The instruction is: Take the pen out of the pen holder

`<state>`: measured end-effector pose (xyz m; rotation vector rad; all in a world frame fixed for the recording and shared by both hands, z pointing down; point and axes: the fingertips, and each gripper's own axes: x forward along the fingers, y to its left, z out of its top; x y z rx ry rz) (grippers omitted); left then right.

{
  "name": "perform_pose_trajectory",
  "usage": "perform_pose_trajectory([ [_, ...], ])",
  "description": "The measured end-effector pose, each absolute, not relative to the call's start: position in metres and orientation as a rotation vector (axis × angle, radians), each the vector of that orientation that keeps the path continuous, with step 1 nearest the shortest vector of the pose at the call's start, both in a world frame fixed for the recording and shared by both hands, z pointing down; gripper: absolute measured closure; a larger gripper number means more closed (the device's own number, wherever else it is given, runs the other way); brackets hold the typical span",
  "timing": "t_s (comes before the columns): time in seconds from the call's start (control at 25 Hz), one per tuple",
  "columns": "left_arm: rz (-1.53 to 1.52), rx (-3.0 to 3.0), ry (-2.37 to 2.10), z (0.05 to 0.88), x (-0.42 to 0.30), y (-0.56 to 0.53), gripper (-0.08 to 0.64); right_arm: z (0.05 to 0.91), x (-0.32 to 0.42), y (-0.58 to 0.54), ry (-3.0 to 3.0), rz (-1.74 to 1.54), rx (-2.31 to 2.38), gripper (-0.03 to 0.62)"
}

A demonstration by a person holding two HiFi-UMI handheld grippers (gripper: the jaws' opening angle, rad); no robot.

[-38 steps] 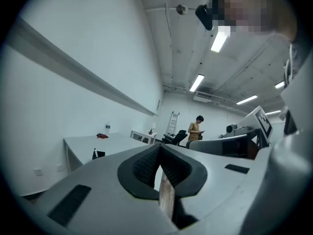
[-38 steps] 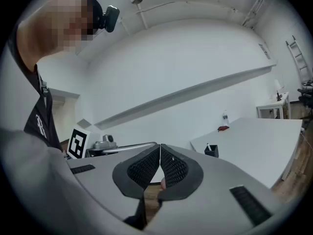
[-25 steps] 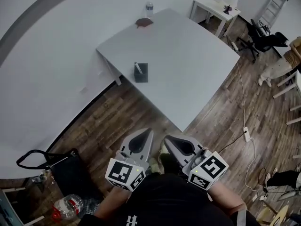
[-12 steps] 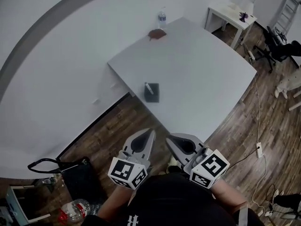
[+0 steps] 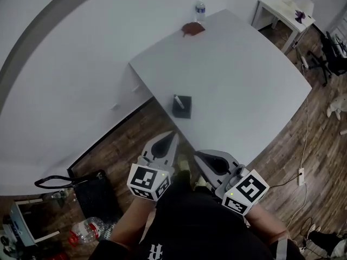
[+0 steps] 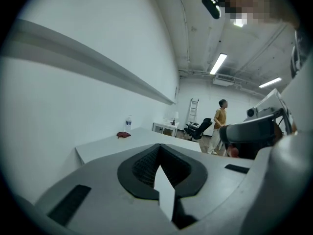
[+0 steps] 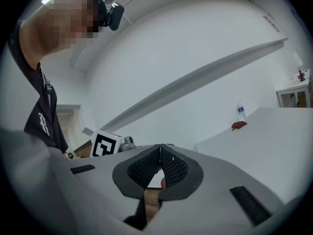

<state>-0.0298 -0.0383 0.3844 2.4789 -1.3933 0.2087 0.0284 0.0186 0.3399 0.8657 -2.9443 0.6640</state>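
So we're standing back from the white table [image 5: 244, 75], with both claws held low in front of our dark shirt, over the wooden floor [image 5: 122, 145]. Our left gripper [image 5: 173, 136] has its jaws pressed together with nothing between them. The right gripper [image 5: 197, 155] is the same, pads meeting at the tips and empty. Neither one is touching anything, and both are well apart from the stuff on the table. The pen holder [image 5: 182, 106] is a dark square block standing on the table near the edge closest to us, not far from the near-left corner. The pen [image 5: 177, 99] is in it, pale and leaning up and to the left in the head view. Way over at the far corner there's a water bottle [image 5: 200, 7], with a reddish-brown thing [image 5: 192, 29] lying just beside it; we can't tell what that is. Down on the floor to our left there's a black bag [image 5: 89, 193] and a plastic bottle [image 5: 87, 229] with a red label. In the left gripper view a person [image 6: 221, 117] in a yellowish top stands at the far end of the room, near an office chair [image 6: 198, 129].
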Motion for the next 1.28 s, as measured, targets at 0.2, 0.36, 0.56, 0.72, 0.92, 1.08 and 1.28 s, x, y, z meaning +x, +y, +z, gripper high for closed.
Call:
perform_pose_trajectory([
  [0.2,0.233,2.469,-1.340,0.428,-0.040,-0.094,0.555,0.350,0.027,-0.015,-2.875,0.676,0.933,0.577],
  [0.36,0.311,2.455,-1.302,0.464,-0.046,-0.140,0.555,0.348,0.033,-0.043,-2.814,0.679,1.007,0.577],
  [0.56,0.342,2.435,-1.242,0.505,-0.050,-0.186,0.555,0.364,0.036,-0.067,-2.716,0.741,1.064,0.577],
  [0.72,0.369,2.418,-1.237,0.536,-0.051,-0.213,0.520,0.377,0.042,-0.083,-2.648,0.787,1.096,0.577],
  [0.92,0.411,2.386,-1.199,0.571,-0.046,-0.228,0.446,0.388,0.045,-0.099,-2.592,0.831,1.122,0.577],
  [1.08,0.419,2.351,-1.172,0.590,-0.043,-0.231,0.445,0.394,0.044,-0.107,-2.562,0.854,1.131,0.577],
  [1.28,0.405,2.314,-1.147,0.603,-0.042,-0.234,0.445,0.399,0.046,-0.116,-2.535,0.866,1.147,0.577],
])
